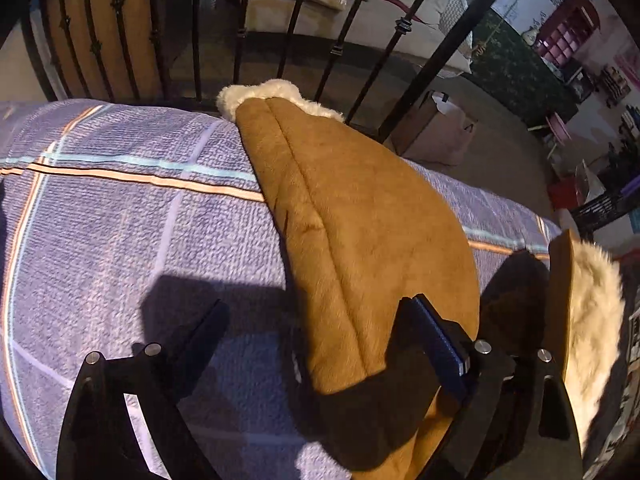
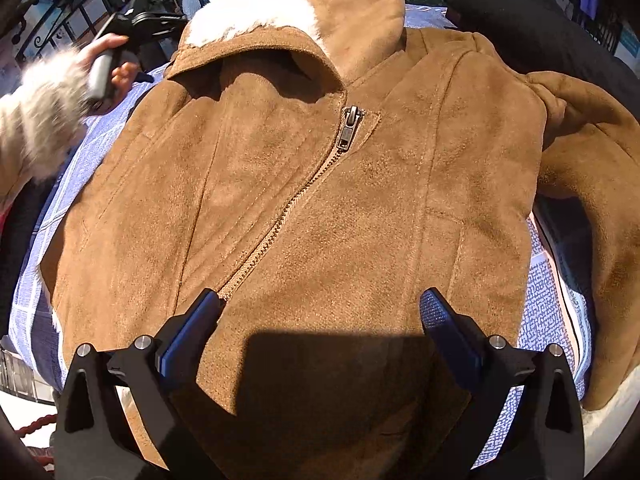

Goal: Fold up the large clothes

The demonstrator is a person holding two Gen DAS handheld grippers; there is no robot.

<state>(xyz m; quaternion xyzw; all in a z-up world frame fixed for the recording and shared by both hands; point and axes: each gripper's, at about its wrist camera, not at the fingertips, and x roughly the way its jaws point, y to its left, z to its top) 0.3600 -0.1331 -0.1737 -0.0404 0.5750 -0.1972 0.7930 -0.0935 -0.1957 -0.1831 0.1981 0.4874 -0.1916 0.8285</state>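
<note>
Left hand-held gripper: jaws wide, over a tan sleeve; right finger perhaps touching it.
Jacket: flat on the plaid bed, zipped; hem cut off below.
Right hand-held gripper: spread wide, holding nothing.
Writing: none legible.

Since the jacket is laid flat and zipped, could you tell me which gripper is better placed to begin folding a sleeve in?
Probably the left gripper: it is open directly over the sleeve, while the right gripper hovers open above the jacket front.

One brown jacket, one plaid bedspread, two grippers
</note>
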